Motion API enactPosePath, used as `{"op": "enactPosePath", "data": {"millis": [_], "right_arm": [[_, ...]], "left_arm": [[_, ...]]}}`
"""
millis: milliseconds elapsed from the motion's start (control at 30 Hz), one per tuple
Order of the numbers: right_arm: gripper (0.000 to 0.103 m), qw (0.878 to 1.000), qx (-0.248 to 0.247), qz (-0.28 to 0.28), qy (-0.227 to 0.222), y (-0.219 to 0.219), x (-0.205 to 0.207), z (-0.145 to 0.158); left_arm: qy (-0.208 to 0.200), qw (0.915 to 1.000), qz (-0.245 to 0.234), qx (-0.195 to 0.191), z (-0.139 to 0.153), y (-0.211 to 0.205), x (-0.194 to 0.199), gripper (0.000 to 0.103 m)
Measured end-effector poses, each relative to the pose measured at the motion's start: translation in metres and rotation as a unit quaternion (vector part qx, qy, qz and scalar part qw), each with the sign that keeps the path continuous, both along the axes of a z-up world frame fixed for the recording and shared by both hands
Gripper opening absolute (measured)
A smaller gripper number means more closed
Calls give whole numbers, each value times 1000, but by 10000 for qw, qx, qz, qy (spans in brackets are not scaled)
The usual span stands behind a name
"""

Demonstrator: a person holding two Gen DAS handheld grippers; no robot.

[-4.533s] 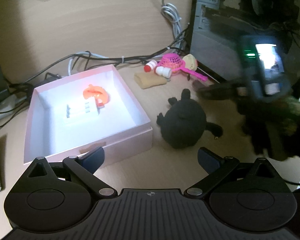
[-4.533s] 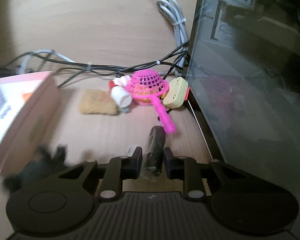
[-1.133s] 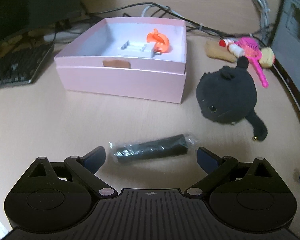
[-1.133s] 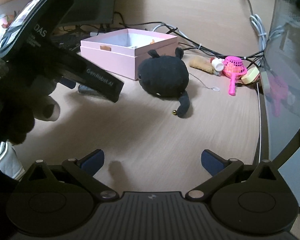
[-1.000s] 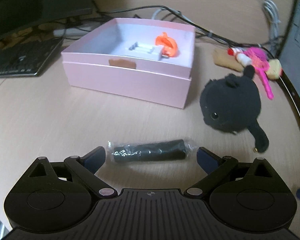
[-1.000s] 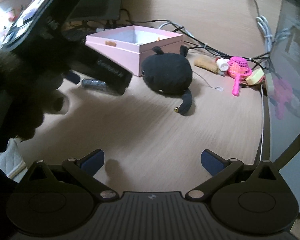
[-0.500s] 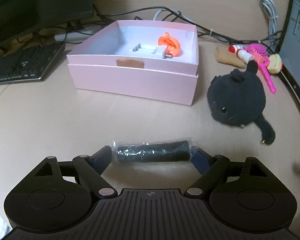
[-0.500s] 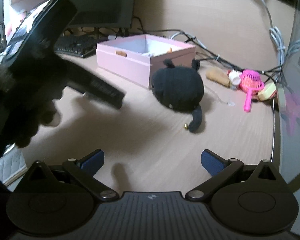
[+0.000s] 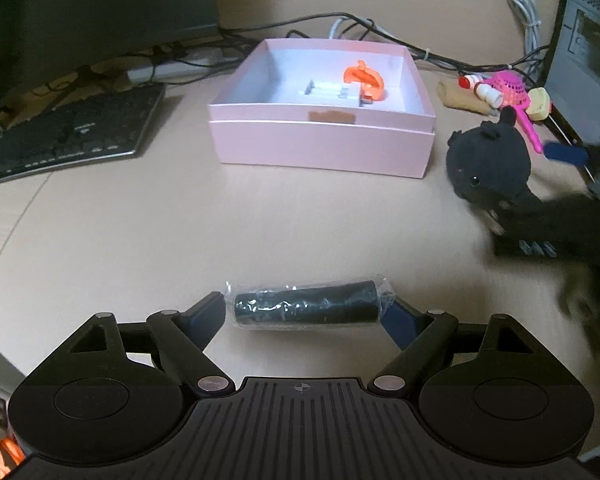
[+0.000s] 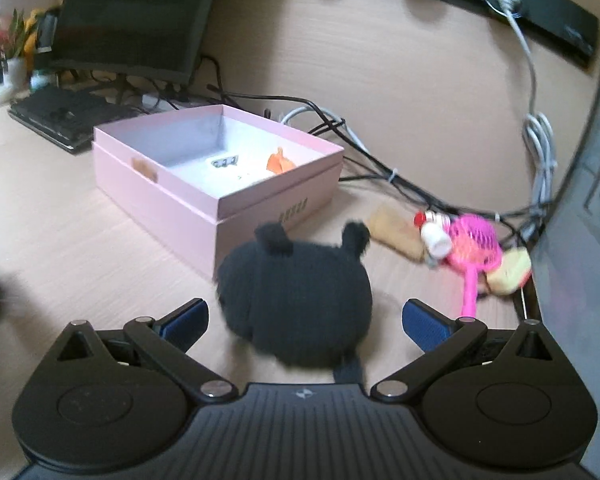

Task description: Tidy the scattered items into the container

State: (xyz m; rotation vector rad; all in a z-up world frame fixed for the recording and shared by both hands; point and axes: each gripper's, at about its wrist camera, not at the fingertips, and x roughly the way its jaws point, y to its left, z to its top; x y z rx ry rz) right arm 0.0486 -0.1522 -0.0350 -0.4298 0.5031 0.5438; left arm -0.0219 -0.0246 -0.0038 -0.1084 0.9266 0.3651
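Looking ahead of your left gripper (image 9: 305, 314): the pink box (image 9: 320, 142) holds an orange clip (image 9: 363, 78) and a white plastic piece (image 9: 332, 91). The side print on the box is too blurred to read. Your left jaws clamp the plastic-wrapped black roll (image 9: 306, 306) end to end, crosswise, angled down. Your right gripper (image 10: 305, 320) stands wide apart, straddling the black plush toy (image 10: 296, 296) without touching it, the box just beyond.
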Motion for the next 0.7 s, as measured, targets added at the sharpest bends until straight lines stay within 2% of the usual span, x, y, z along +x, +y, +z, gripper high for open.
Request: {"op": "enactPosePath", "data": {"millis": [100,133,167,367,467,700], "right_arm": [[99,9996,-276,-49,51,15,11,-7],[89,9994,-307,-80,157,17,14,-8],[87,9991,-296,-141,273,18,16,-8],[86,9976,91,-445,519,10,-2,19],[86,9974,221,-423,542,9,-22,38],[86,9937,465,-243,995,21,-60,65]], "left_arm": [[-36,10000,9,27,3,11,-8,89],[-55,10000,15,19,4,15,-10,89],[-75,10000,17,9,5,19,-12,89],[-84,9996,-267,-95,3,39,-14,89],[-139,9985,-521,-109,3,44,-11,89],[-204,9935,-1108,-143,0,56,-5,89]]}}
